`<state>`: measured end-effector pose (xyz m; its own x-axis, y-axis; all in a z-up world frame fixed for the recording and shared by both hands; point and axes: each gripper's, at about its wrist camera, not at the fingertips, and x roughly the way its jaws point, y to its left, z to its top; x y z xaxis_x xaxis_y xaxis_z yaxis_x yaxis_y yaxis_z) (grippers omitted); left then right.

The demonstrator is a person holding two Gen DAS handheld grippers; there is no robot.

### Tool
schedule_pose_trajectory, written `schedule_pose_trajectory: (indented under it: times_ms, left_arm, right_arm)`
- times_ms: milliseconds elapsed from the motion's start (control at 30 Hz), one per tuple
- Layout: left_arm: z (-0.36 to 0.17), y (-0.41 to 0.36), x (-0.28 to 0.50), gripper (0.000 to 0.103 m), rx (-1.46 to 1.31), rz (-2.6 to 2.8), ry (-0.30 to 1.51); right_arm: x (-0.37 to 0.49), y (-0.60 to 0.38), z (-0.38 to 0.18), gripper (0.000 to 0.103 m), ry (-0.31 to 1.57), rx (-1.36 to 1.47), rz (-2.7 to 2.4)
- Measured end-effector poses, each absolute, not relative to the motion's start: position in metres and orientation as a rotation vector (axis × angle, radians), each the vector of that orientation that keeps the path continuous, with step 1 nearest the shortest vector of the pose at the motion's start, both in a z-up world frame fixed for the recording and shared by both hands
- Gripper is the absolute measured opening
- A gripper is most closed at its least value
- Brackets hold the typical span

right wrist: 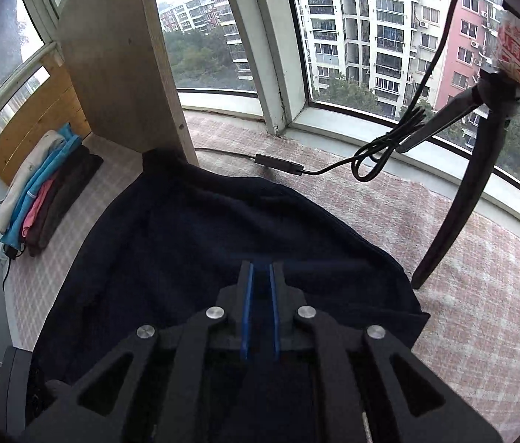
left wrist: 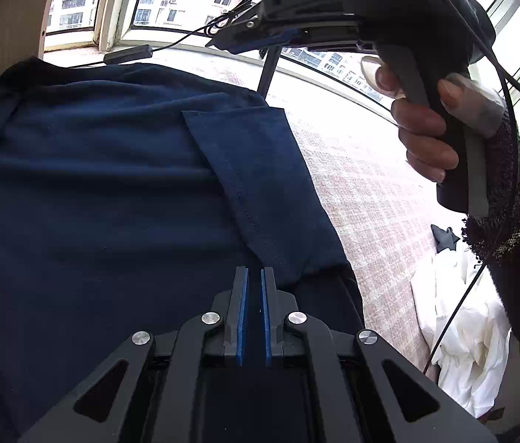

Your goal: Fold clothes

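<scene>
Left wrist view: a navy shirt (left wrist: 105, 192) lies spread over a pink checked bed cover (left wrist: 370, 199), filling the left and centre of the picture. Its right edge runs diagonally from the far middle toward the near right, and a folded-over sleeve (left wrist: 256, 184) with a stitched hem lies along that edge, its long axis pointing from the far window toward the left tongs (left wrist: 254, 277). Right of that edge the cover is bare as far as a heap of white laundry (left wrist: 459, 332) near the right margin. The left tongs sit low over the shirt's near edge, their blue pads nearly together with only a thin slit; I cannot tell whether cloth is pinched. The right tongs (left wrist: 223, 42) hang high above the far sill, held in the person's right hand (left wrist: 426, 129); how they stand is not readable here.

Right wrist view: the navy shirt (right wrist: 204, 243) runs lengthwise from the right tongs (right wrist: 260, 269) toward a wooden panel (right wrist: 119, 59). Open cover lies right, up to a dark tripod leg (right wrist: 455, 199). The tongs show a narrow gap above dark fabric; a grip cannot be confirmed. A stack of folded clothes (right wrist: 42, 192) rests far left.
</scene>
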<state>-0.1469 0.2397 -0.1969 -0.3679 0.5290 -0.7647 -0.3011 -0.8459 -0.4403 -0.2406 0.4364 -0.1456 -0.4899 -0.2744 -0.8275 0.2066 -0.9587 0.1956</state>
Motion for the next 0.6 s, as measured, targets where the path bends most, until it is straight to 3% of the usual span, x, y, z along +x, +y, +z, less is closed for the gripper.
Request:
schedule_pose_trajectory:
  times_ms: [333, 600]
  left_arm:
    - [-0.132, 0.211, -0.078, 0.006, -1.249, 2.242, -0.253]
    - [-0.106, 0.219, 0.031, 0.006, -1.173, 2.214, -0.136]
  right_arm:
    - [-0.116, 0.529, -0.053, 0.017, -0.338, 1.31, -2.631]
    - [0.024, 0.531, 0.025, 0.025, -0.407, 1.106, -2.776]
